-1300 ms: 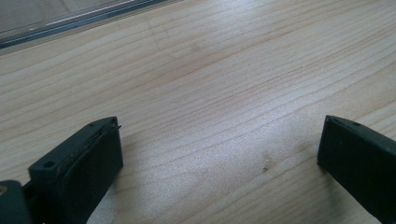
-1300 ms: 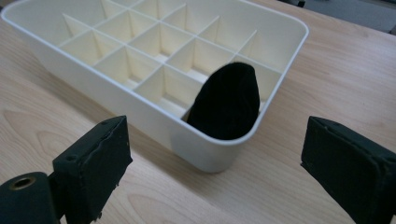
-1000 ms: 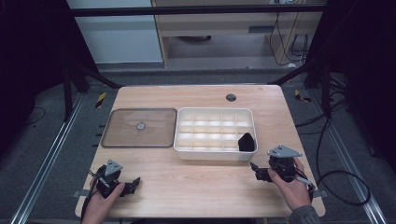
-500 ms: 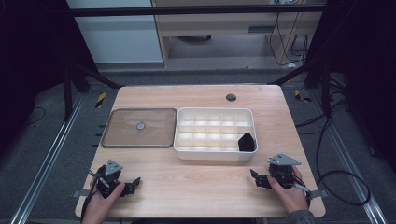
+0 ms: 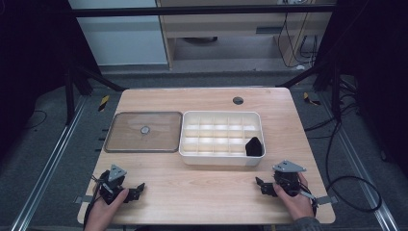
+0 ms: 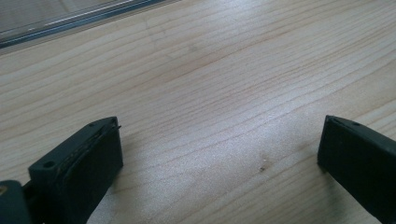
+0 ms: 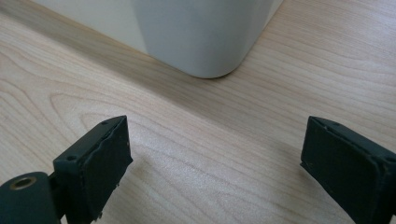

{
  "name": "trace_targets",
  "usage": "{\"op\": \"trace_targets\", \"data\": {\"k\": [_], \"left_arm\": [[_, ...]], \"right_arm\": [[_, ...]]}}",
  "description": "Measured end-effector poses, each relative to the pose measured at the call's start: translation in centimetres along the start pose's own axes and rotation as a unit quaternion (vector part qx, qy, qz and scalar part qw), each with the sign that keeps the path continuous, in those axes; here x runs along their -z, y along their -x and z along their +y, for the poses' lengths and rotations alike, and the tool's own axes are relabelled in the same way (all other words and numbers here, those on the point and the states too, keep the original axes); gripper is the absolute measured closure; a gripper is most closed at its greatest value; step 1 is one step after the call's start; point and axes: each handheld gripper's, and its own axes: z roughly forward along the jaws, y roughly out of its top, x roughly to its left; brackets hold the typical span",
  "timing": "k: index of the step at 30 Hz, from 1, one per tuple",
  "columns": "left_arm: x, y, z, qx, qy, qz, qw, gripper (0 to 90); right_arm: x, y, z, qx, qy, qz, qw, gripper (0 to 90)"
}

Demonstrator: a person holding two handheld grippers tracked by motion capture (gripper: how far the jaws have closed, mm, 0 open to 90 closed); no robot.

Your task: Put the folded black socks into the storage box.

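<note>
Dark flooring and metal framing surround a pale wooden table (image 5: pixel 207 192) whose far half carries two items side by side. A white compartment tray (image 5: pixel 221 158) sits just right of centre, its long axis running parallel to the table's near edge, with a small black object (image 5: pixel 253 147) lodged in the compartment at its near right corner. A flat clear lid (image 5: pixel 143 132) with a small central knob lies just beside the tray's left wall. The right gripper (image 5: pixel 262 186) rests low near the table's near right corner, jaws spread wide with nothing between them; in the right gripper view the tray's rounded near corner (image 7: pixel 205 42) stands just ahead over bare wood. The left gripper (image 5: pixel 137 189) rests near the near left corner, jaws likewise spread and empty, with the lid's edge (image 6: pixel 70 23) at the far margin of its own view. Assessment: the black object lies ahead of and slightly left of the right gripper, near it but apart, with the tray wall between; the right hand is clearly the nearer, the left well apart.
</note>
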Motion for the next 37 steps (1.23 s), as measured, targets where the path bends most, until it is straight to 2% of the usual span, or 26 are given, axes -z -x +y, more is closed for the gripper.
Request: {"op": "trace_targets", "data": {"k": [7, 13, 16, 18, 32, 33, 37], "left_arm": [[0.0, 0.0, 0.0, 0.0, 0.0, 0.0, 1.0, 0.0], [0.0, 0.0, 0.0, 0.0, 0.0, 0.0, 1.0, 0.0], [0.0, 0.0, 0.0, 0.0, 0.0, 0.0, 1.0, 0.0], [0.0, 0.0, 0.0, -0.001, -0.001, 0.0, 1.0, 0.0], [-0.2, -0.1, 0.2, 0.0, 0.0, -0.002, 1.0, 0.0], [-0.4, -0.2, 0.4, 0.004, 0.0, 0.001, 1.0, 0.0], [-0.9, -0.6, 0.9, 0.007, -0.001, 0.004, 1.0, 0.0]], "right_arm": [[-0.3, 0.2, 0.2, -0.004, -0.01, -0.005, 0.9999, 7.5], [-0.6, 0.1, 0.3, -0.005, -0.029, -0.006, 0.9995, 6.4], [-0.7, 0.1, 0.3, -0.001, -0.029, -0.007, 0.9995, 5.9], [-0.8, 0.2, 0.4, -0.011, -0.03, -0.012, 0.9994, 5.6], [-1.3, 0.0, 0.8, -0.028, -0.034, -0.033, 0.9985, 2.2], [-1.2, 0.1, 0.7, -0.034, -0.032, -0.032, 0.9984, 2.2], [-1.1, 0.1, 0.6, -0.033, -0.036, -0.039, 0.998, 0.7]]}}
